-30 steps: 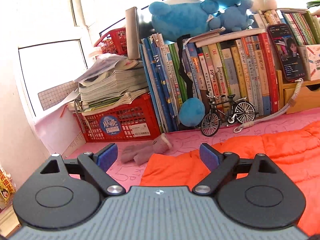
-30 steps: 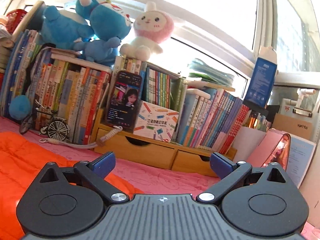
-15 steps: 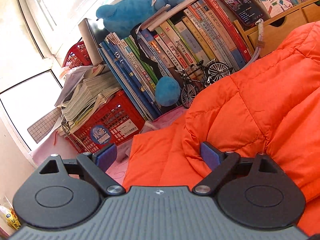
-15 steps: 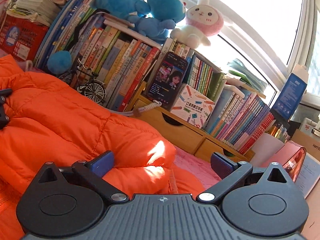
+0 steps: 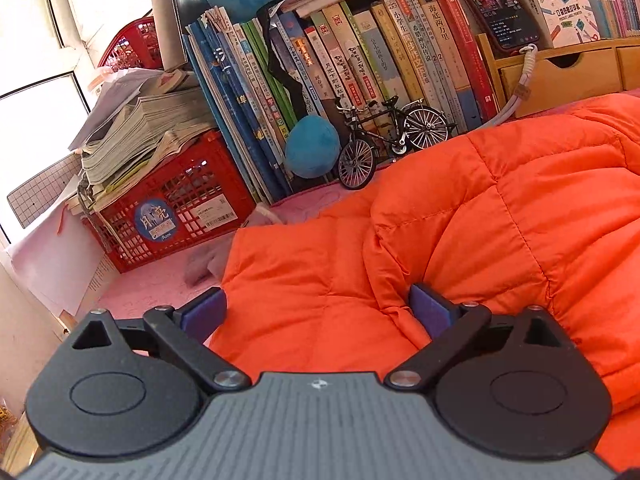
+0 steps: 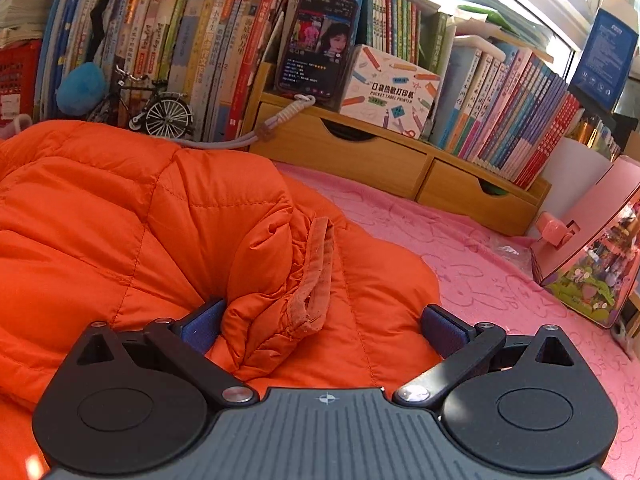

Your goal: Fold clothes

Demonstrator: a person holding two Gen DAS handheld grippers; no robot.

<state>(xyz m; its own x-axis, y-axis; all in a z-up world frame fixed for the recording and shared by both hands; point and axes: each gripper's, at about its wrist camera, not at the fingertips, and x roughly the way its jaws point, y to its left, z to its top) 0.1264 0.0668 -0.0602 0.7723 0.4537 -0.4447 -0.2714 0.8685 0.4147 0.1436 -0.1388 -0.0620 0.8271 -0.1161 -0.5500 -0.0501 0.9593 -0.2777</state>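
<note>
Left gripper [image 5: 316,312]: jaws opening, spread wide over a flat flap of the orange puffer jacket [image 5: 500,216], pads not pressing it. Right gripper [image 6: 324,324]: jaws spread too, the bunched cuff [image 6: 312,272] sits loose between them. Jacket lies rumpled on the pink cloth [image 6: 460,240], filling 12 to 3 o'clock in the left view. Sink both lower before you close; bite deep past the hem, puffy fabric likely slips. Keep clear of the toy bicycle [image 5: 390,142] at 12.

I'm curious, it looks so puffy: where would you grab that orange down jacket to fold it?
Probably the bunched cuff of the orange down jacket, from above and the near side. It stands up as a thin fold between the right gripper fingers, unlike the slippery panels.
</note>
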